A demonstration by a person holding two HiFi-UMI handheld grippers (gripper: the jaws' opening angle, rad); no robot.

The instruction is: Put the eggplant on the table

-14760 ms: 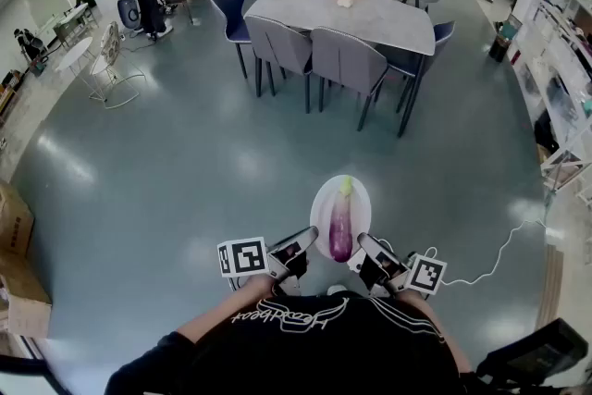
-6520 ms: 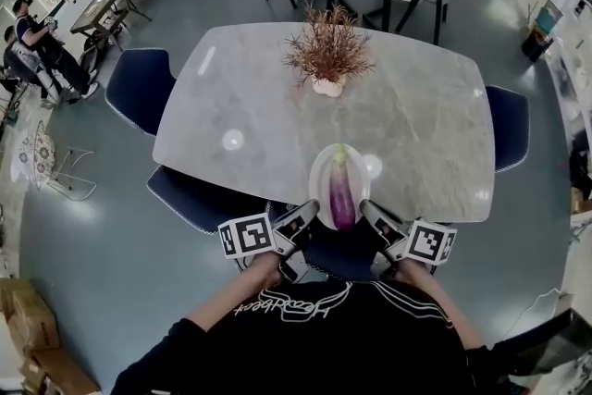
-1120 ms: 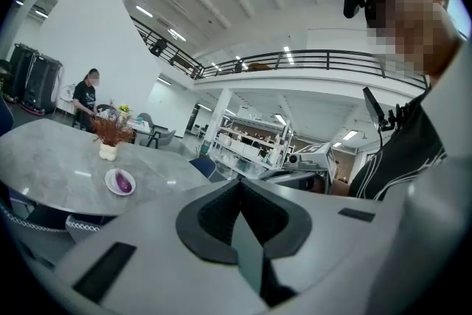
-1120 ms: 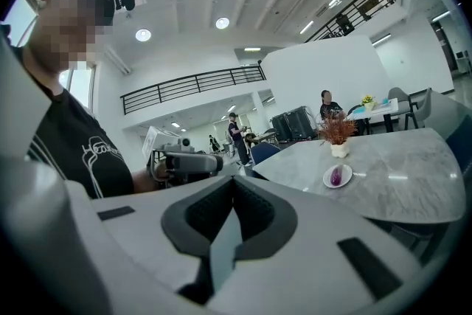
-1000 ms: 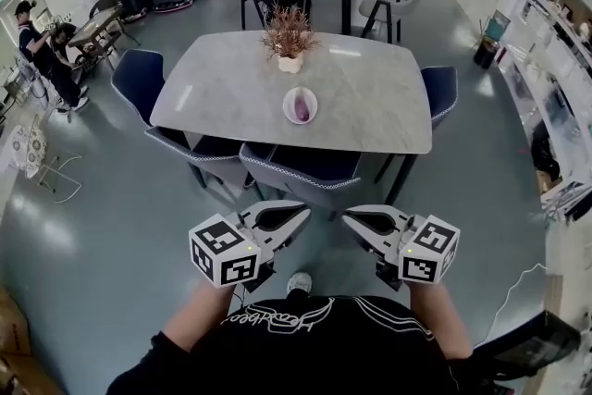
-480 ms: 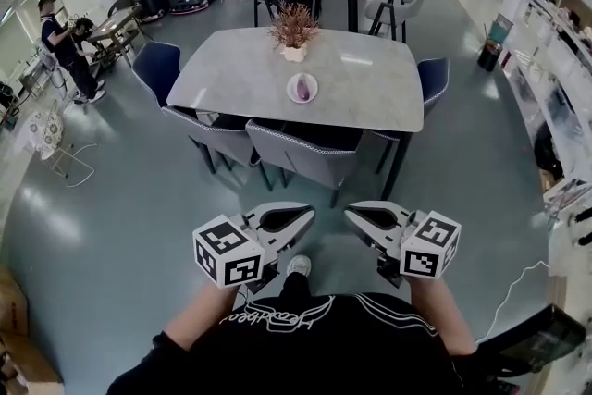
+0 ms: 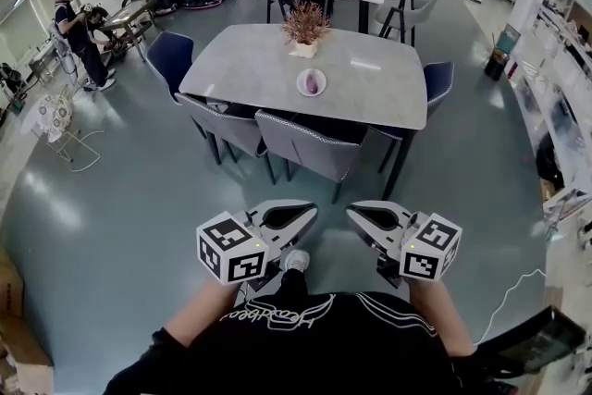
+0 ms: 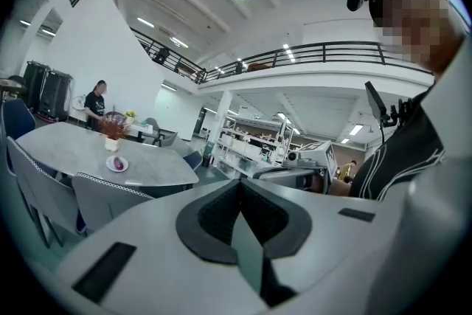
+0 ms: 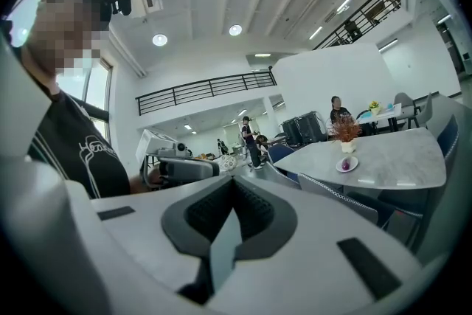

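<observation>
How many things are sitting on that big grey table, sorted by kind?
On the grey table:
Plate: 1
Eggplant, lying on the plate: 1
Potted dried plant: 1
Total: 3

Grey table (image 7: 370, 97): plate (image 7: 302, 82) with eggplant (image 7: 315, 85), potted plant (image 7: 304, 25).

Purple eggplant (image 7: 314, 84), lying on white plate (image 7: 305, 89), grey table (image 7: 250, 69)
</observation>
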